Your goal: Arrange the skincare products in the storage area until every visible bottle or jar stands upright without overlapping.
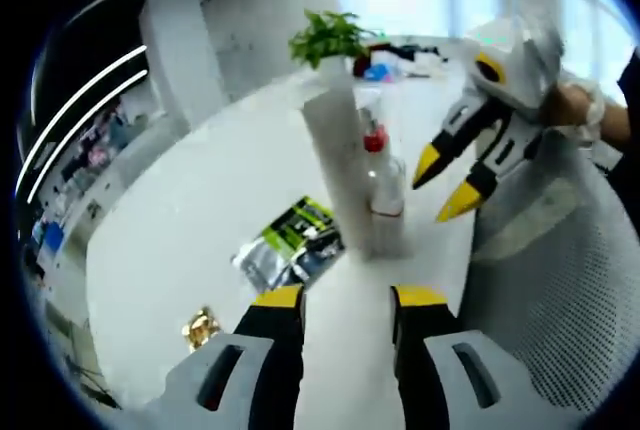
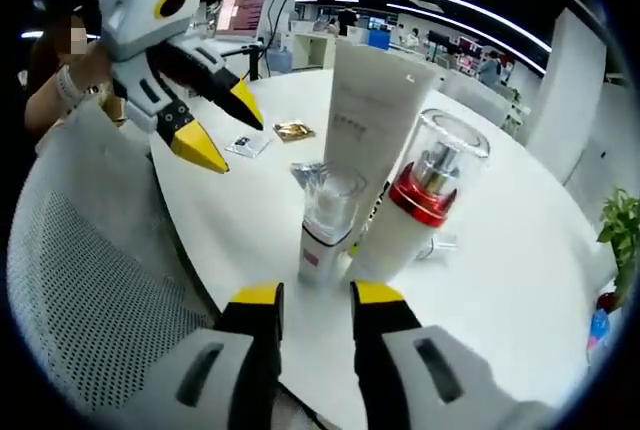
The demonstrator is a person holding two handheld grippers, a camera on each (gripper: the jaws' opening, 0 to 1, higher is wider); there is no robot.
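Here both grippers' fingers gape empty beside the upright tube [image 2: 365, 140] and two clear-capped bottles [image 2: 325, 225]

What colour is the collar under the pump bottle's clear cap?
Red. The collar shows best in the right gripper view, under the clear cap.

A tall white squeeze tube [image 2: 372, 120] stands upright near the white table's edge. Just beside it stand a red-collared pump bottle with a clear cap [image 2: 428, 190] and a small clear-capped white bottle [image 2: 325, 225], both upright.
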